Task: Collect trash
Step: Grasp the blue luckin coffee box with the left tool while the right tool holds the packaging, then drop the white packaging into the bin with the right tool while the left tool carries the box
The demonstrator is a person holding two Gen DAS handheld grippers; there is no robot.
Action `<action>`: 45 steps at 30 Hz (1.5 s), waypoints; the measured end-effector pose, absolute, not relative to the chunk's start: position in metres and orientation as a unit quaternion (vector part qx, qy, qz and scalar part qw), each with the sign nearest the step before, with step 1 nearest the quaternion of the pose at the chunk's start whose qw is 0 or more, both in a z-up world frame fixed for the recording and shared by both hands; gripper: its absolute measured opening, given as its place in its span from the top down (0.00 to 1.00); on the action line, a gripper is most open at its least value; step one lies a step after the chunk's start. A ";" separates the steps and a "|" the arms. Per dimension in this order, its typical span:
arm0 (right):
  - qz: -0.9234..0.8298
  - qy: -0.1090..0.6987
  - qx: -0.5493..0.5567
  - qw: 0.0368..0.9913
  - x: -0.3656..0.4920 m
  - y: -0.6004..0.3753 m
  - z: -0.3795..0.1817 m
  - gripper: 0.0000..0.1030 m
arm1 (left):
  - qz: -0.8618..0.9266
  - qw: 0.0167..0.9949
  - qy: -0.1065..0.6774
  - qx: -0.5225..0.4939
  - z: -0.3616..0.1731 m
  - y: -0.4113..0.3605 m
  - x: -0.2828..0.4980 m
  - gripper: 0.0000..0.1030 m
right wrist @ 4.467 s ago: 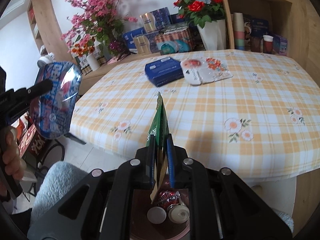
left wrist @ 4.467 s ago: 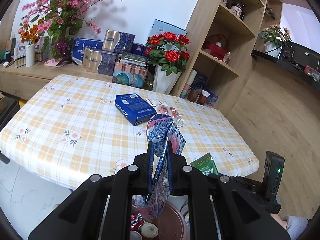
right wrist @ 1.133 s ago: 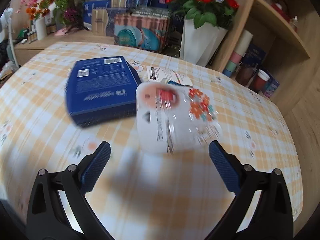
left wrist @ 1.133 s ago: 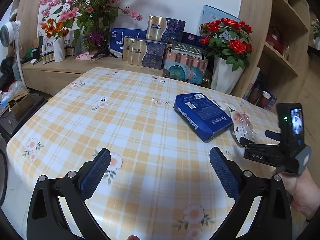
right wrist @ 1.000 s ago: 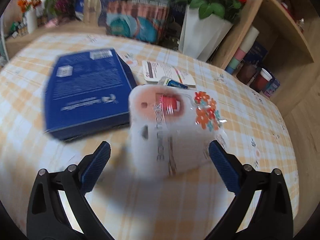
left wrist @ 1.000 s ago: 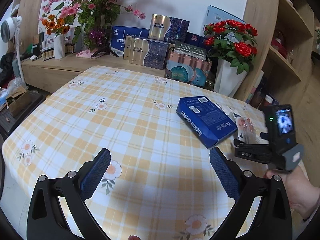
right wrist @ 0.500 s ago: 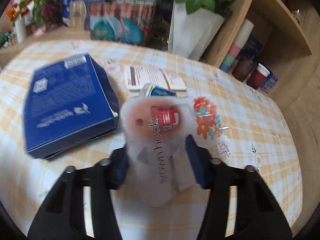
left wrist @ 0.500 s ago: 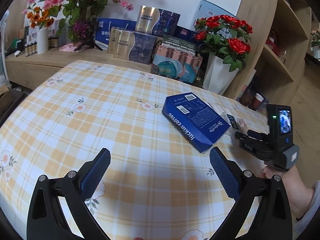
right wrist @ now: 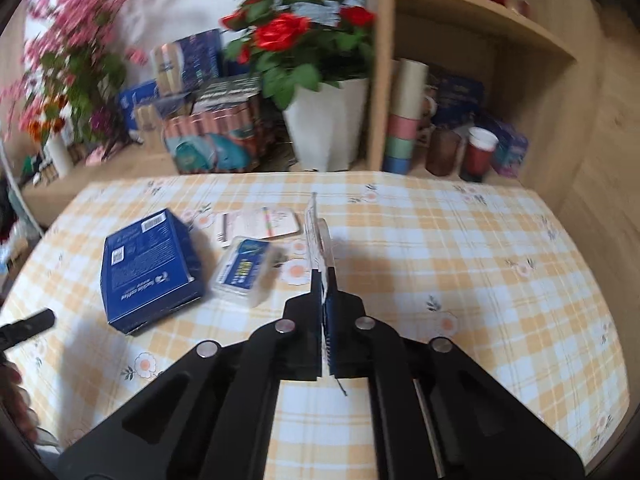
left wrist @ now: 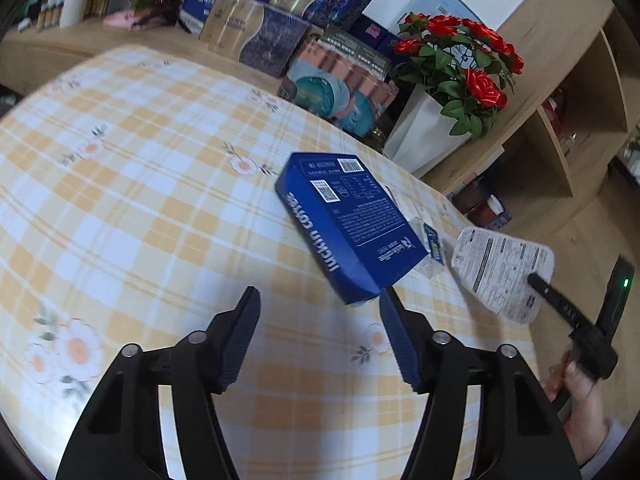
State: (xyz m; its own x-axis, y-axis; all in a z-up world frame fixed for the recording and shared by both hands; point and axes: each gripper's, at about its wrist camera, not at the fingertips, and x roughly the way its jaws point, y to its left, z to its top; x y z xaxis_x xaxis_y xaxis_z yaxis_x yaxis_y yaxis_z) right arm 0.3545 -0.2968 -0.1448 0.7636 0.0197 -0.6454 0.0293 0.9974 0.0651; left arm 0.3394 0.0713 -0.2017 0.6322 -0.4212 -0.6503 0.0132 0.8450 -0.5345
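Your right hand-held gripper [right wrist: 325, 292] pinches the white packaging card [left wrist: 505, 276] edge-on above the desk [right wrist: 440, 248], its print unreadable. Your left hand-held gripper [left wrist: 320, 332] is spread just short of the blue coffee box [left wrist: 348, 220], which half hides a small blister pack [right wrist: 244, 270].

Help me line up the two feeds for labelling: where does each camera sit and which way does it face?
Left wrist: on the open left gripper, facing the blue box on the table; the right hand shows.
Right wrist: on the right gripper, shut on a white packet, facing the roses and shelf.
Shared: box, packet, table, roses.
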 end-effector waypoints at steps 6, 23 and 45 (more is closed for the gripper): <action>-0.002 0.352 0.054 0.934 0.351 -0.314 -0.148 0.95 | -0.135 0.833 0.417 -0.339 -0.221 0.070 0.378 0.56; 0.008 0.352 0.073 0.933 0.355 -0.323 -0.152 0.95 | -0.142 0.801 0.425 -0.396 -0.257 0.063 0.424 0.58; 0.039 0.331 0.078 0.939 0.311 -0.306 -0.131 0.95 | -0.183 0.901 0.338 -0.200 -0.135 0.049 0.335 0.88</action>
